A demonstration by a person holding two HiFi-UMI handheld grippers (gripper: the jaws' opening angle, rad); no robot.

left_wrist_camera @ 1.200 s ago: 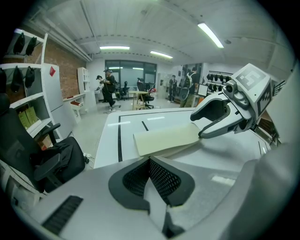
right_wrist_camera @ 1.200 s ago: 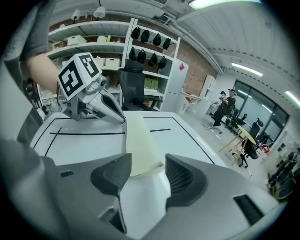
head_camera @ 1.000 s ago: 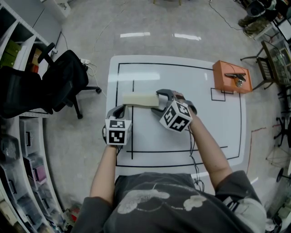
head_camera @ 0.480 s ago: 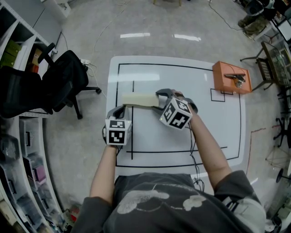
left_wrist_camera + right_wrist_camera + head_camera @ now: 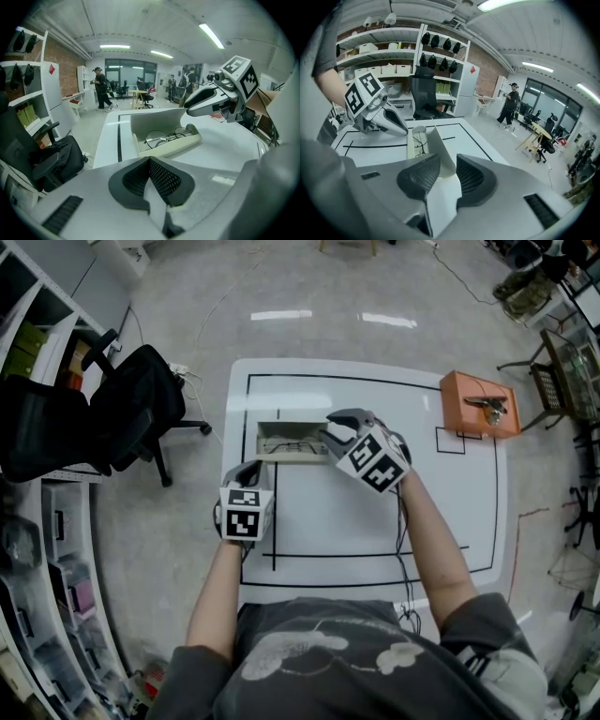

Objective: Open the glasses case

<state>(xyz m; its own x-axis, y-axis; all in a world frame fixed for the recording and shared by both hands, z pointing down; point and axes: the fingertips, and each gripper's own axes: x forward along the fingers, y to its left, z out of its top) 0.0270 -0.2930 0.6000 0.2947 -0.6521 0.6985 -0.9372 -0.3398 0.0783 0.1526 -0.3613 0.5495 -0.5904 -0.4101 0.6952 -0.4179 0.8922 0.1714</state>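
A cream glasses case (image 5: 287,456) lies open on the white table, its lid (image 5: 154,119) standing up behind the tray. A pair of thin-rimmed glasses (image 5: 164,137) rests inside. My right gripper (image 5: 336,431) is at the case's right end. Its jaws have just been closing, and in the right gripper view (image 5: 447,166) the lid's edge (image 5: 437,145) is pinched between the pads. My left gripper (image 5: 246,471) stays just in front of the case's left end, apart from it. In the left gripper view (image 5: 150,161) its pads meet with nothing between them.
An orange box (image 5: 478,401) with a dark object on top sits at the table's far right. Black lines mark the table top (image 5: 375,521). A black office chair (image 5: 141,404) stands to the left of the table, with shelves (image 5: 37,549) further left.
The case was closed and now stands open with the glasses showing. My right gripper rose a little and took the lid up with it. The left gripper kept still.
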